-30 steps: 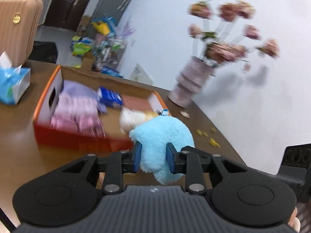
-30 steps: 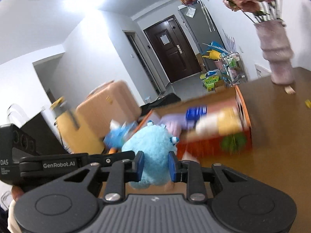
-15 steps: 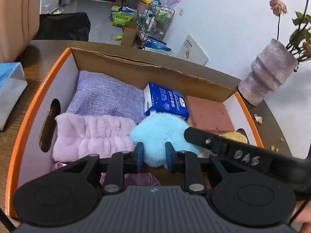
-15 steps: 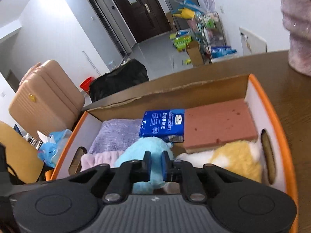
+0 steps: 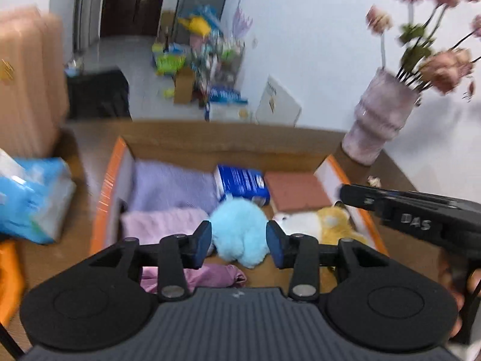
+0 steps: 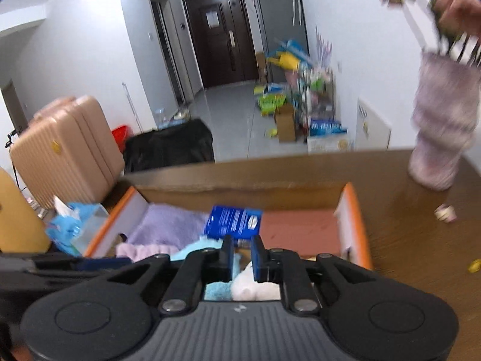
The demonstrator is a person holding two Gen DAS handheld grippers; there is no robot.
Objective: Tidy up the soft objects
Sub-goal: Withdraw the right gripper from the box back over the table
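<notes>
An orange-rimmed cardboard box (image 5: 108, 177) on the brown table holds soft things: a lilac cloth (image 5: 171, 186), a pink fluffy band (image 5: 162, 222), a blue tissue pack (image 5: 240, 183), a reddish sponge (image 5: 296, 191), a white-and-yellow plush (image 5: 312, 221) and a light blue plush (image 5: 237, 228). My left gripper (image 5: 239, 245) is open, its pads either side of the blue plush and apart from it. My right gripper (image 6: 240, 255) is over the box (image 6: 354, 210), jaws narrowly apart with nothing between them; the blue plush (image 6: 195, 248) lies just below.
A pink vase of flowers (image 5: 378, 120) stands on the table right of the box. A blue tissue box (image 5: 33, 198) sits left of it. A beige suitcase (image 6: 66, 147) and a black bag (image 6: 168, 144) stand on the floor beyond. The right gripper body (image 5: 421, 219) reaches in from the right.
Both grippers carried the blue plush over the box and lowered it in. My left gripper has opened and pulled back; the plush now rests in the box. My right gripper has let go and lifted.
</notes>
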